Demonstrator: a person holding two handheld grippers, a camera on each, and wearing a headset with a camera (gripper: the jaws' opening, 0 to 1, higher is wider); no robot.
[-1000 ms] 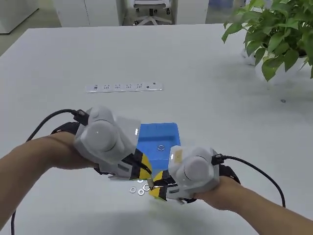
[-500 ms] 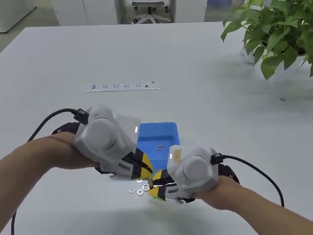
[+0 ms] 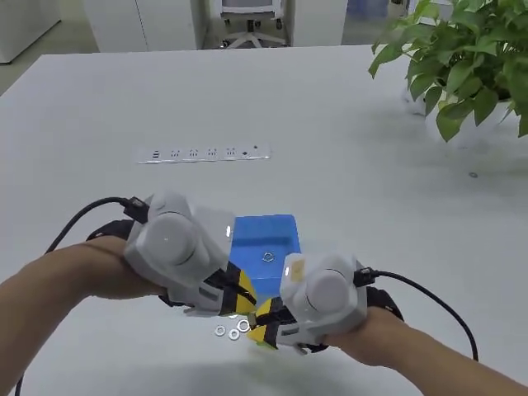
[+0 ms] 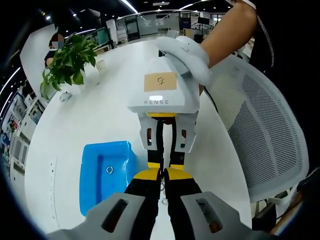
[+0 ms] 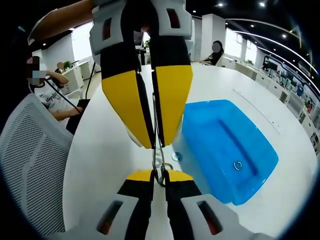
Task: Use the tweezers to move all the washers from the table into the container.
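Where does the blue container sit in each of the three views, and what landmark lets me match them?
Head view: blue container at lower centre, its near part covered.
Left gripper view: blue container at lower left.
Right gripper view: blue container right of centre.
Shared landmark: the single washer lying inside it, seen in the left gripper view and the right gripper view too.

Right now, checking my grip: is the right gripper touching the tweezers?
Touching. The right gripper view shows the right gripper with its jaws closed on the tweezers at their near end.

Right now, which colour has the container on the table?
The container is bright blue, clearest in the right gripper view.
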